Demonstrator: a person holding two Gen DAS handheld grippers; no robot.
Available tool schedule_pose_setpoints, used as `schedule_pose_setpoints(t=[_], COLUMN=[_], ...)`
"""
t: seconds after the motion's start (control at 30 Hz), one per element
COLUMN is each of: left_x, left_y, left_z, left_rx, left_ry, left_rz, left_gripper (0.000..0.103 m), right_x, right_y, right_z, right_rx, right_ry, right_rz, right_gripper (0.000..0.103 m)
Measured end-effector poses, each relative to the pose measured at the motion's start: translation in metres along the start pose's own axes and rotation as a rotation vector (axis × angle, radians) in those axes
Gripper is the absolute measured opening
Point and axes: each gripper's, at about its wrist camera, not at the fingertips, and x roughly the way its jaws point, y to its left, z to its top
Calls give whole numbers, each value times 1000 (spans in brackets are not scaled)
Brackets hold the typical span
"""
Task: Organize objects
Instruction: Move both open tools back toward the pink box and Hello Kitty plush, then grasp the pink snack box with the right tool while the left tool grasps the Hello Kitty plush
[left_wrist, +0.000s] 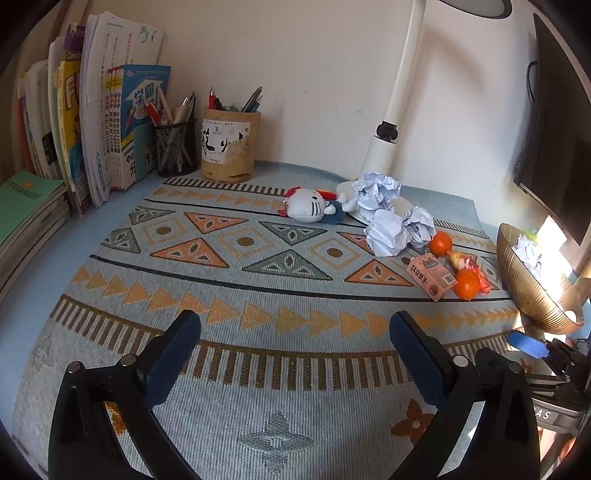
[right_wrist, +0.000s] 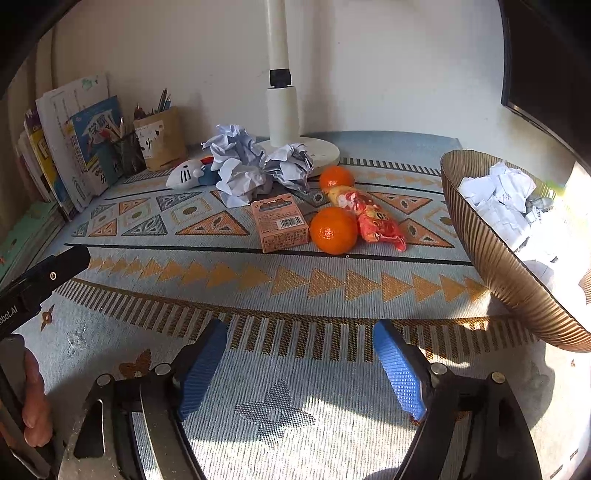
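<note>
Left wrist view: left tool (left_wrist: 295, 354) wide, nothing between its pads, above the patterned mat (left_wrist: 229, 266) on the counter. Far right of the mat: plush cat (left_wrist: 312, 206), three crumpled paper balls (left_wrist: 388, 218), two oranges (left_wrist: 466, 283), pink carton (left_wrist: 430, 277), snack packet (left_wrist: 469, 266). Ribbed bowl (left_wrist: 524, 291) at right edge. Books (left_wrist: 96, 122) and two pen holders (left_wrist: 227, 144) along the wall; lamp post (left_wrist: 399, 92) behind the papers.

Right wrist view: right tool (right_wrist: 301, 365) wide, empty. Carton (right_wrist: 280, 223) touching the near orange (right_wrist: 333, 229); packet (right_wrist: 373, 218) beside it. Bowl (right_wrist: 491, 254) holds crumpled paper (right_wrist: 498, 199). Clear mat between tool and items.
</note>
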Motion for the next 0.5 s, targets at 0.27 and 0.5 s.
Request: schedule_pose_setpoints(t=[0.27,0.5], left_x=[-3,86], left_y=[-6,-13], left_z=[53,101], left_rx=[50,299], left_ry=[33,101], left_rz=[-165,-56], left_gripper=[102,102], right_x=[-10,39], right_y=[4,12], right_z=[52,91], right_rx=[16,-1], right_ry=[58,126], right_rz=[166,160], right_gripper=[80,73])
